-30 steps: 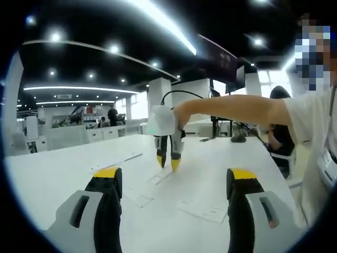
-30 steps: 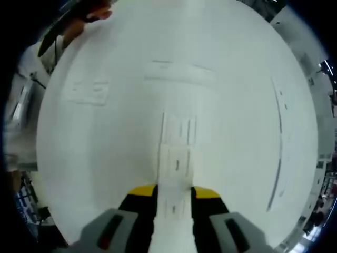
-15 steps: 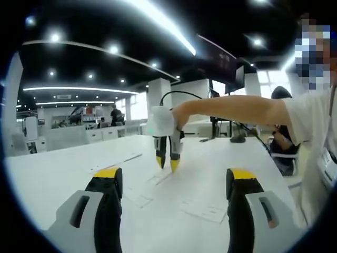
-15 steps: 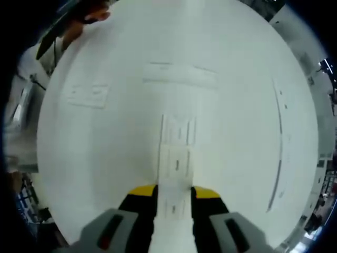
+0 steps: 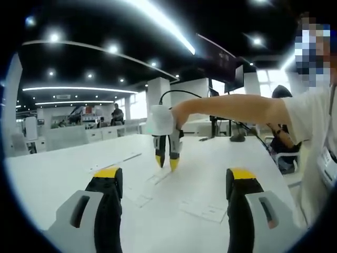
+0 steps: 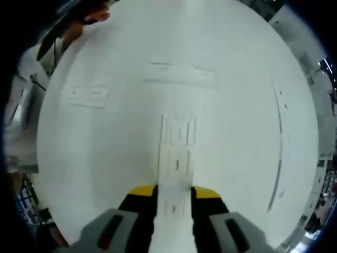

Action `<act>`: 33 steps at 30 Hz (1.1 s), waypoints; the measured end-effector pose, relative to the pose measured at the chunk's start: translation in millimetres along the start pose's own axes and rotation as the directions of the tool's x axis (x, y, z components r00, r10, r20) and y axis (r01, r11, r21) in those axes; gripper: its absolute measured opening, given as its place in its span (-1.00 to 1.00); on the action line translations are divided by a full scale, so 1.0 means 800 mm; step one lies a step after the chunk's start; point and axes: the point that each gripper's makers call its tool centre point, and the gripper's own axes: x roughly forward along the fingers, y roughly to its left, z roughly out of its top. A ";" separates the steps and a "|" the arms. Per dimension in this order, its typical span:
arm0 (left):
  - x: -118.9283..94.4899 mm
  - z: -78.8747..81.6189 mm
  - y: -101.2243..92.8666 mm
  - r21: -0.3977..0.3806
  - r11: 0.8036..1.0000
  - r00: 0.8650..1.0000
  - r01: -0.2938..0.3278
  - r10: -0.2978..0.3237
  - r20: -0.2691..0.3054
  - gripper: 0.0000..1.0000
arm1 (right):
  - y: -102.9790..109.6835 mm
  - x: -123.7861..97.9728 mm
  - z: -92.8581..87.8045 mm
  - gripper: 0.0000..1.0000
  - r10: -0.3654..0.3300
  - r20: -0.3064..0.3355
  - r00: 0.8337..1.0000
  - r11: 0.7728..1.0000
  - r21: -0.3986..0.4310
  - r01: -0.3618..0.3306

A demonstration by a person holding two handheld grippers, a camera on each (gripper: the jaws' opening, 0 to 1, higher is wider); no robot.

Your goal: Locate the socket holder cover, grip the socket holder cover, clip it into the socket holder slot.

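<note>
Socket holder cover (image 6: 174,205), a white strip, sits clamped between my right tongs (image 6: 174,194), just above the socket holder (image 6: 178,129) on the surface (image 6: 105,137). I should lower it square (no twisting), then press. My left tongs (image 5: 176,182) hang wide, holding nothing.

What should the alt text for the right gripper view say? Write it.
The right gripper points down at a white table, its yellow-tipped jaws closed on the near end of a long white strip with slots. More flat white pieces lie on the table: a bar beyond the strip and a small plate to its left.
</note>
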 end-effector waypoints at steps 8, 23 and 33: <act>0.000 0.001 0.003 0.000 1.000 1.000 -0.005 0.005 0.000 0.59 | 0.001 0.000 0.000 -0.46 -0.003 0.011 1.000 1.000 0.003 0.002; 0.000 -0.001 0.002 0.003 1.000 1.000 -0.005 0.005 -0.004 0.59 | -0.002 0.000 0.006 -0.46 0.000 0.016 1.000 1.000 0.003 0.000; -0.001 0.002 0.003 0.004 1.000 1.000 -0.003 0.003 0.000 0.59 | 0.001 0.000 0.006 -0.46 0.001 0.007 1.000 1.000 0.008 -0.001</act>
